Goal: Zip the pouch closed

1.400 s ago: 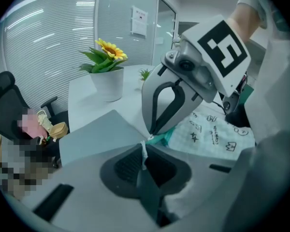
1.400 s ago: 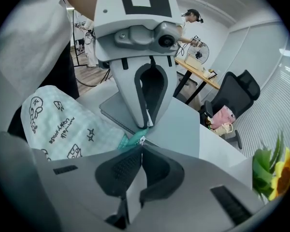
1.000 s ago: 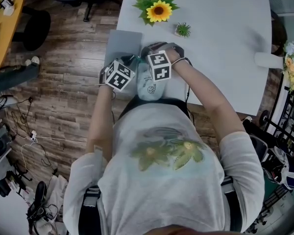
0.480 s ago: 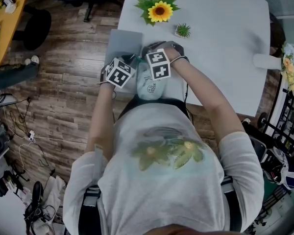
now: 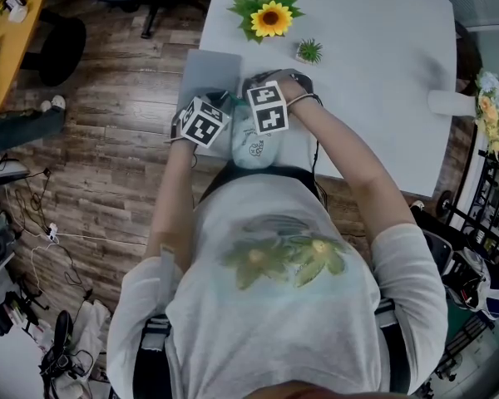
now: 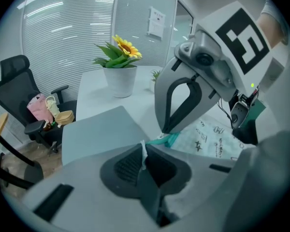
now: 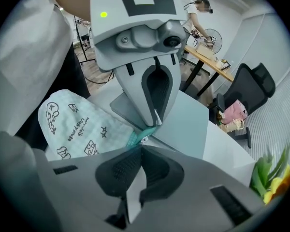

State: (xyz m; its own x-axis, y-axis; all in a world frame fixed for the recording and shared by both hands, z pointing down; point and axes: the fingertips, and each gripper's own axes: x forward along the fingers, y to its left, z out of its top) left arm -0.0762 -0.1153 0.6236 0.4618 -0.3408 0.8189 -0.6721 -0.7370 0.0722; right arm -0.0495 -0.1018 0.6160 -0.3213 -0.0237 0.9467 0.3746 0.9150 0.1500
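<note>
Pouch (image 5: 254, 146): left gripper (image 6: 142, 150) clamped on its end, right gripper (image 7: 139, 146) pinching teal zipper (image 7: 137, 137); neither moved since previous frames, closure stalled.

White table (image 5: 382, 40) bears a potted sunflower (image 5: 272, 19), small plant (image 5: 309, 51), grey mat (image 5: 209, 73) — and the pouch (image 5: 254, 146).
</note>
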